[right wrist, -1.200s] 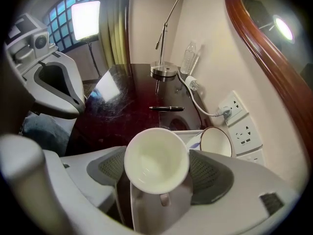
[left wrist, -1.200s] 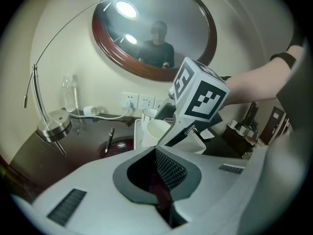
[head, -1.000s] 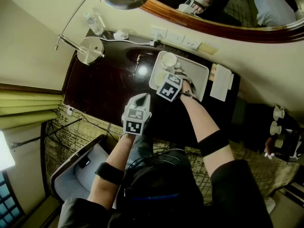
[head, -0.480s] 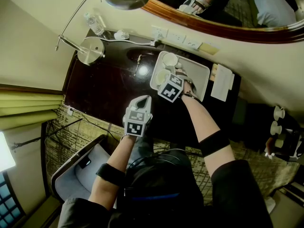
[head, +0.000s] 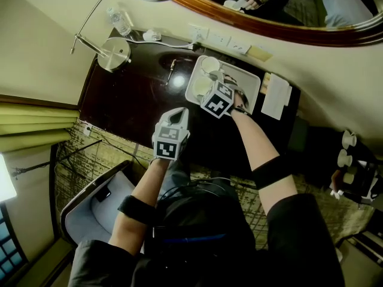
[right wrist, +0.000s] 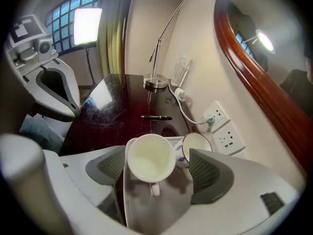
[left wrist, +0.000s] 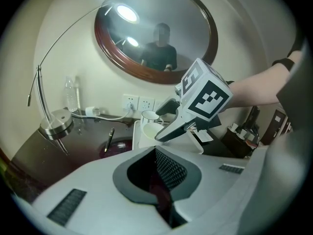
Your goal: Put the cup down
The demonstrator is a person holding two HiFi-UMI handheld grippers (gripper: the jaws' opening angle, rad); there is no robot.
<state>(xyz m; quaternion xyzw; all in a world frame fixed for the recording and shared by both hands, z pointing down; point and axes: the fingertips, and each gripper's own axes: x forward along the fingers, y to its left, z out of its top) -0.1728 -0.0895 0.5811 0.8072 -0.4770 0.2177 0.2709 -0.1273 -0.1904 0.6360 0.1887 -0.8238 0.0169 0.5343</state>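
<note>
The dark desk [head: 131,100] carries a white tray [right wrist: 146,214] at its back edge, by the wall. Your right gripper [right wrist: 157,175] hangs over the tray with its jaws apart. The cup [right wrist: 149,158] stands upright on the tray straight below, between the jaws and apparently untouched, its handle pointing back toward the gripper. Your left gripper [left wrist: 164,190], closed on nothing, is farther off, at the desk's front edge.

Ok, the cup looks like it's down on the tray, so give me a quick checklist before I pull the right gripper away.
1. Cup stands upright on the tray: ok.
2. Right gripper jaws are wide apart, not clamping the cup: ok.
3. Cup handle lies in the gap, off both pads: ok.
4. Gap between the cup and the second cup beside it: cannot tell.
5. Left gripper is shut, empty and off the tray: ok.
</note>
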